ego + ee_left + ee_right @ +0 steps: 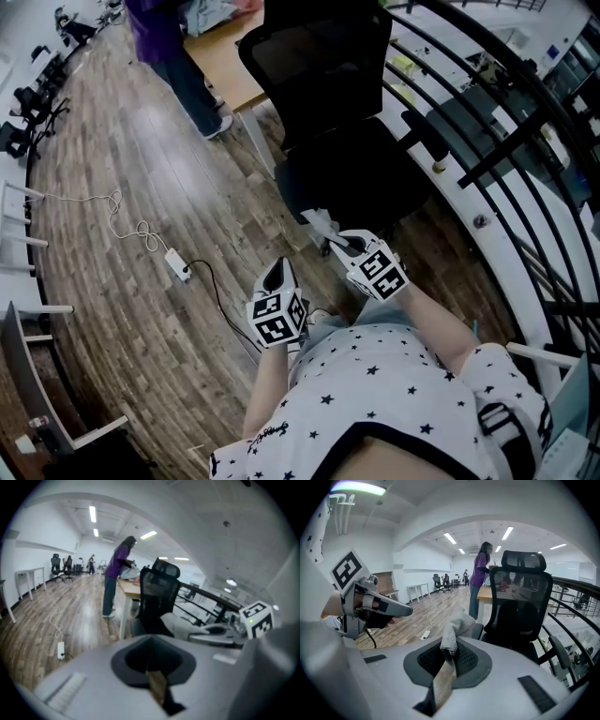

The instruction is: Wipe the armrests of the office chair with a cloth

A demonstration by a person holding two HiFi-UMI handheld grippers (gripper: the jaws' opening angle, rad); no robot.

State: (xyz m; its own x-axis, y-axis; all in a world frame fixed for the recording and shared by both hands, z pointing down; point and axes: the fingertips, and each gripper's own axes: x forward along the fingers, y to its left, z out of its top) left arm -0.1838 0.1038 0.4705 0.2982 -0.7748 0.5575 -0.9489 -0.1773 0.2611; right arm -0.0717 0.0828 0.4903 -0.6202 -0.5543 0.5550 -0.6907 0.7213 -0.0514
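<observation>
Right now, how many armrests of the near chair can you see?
2. One armrest shows just behind the cloth; the other is across the chair, near the right gripper view's right edge.

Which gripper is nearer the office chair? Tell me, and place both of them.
Right. The right gripper, shut on the cloth, sits just short of the front edge of the office chair. The left gripper is farther back and to the left, over the floor.
</observation>
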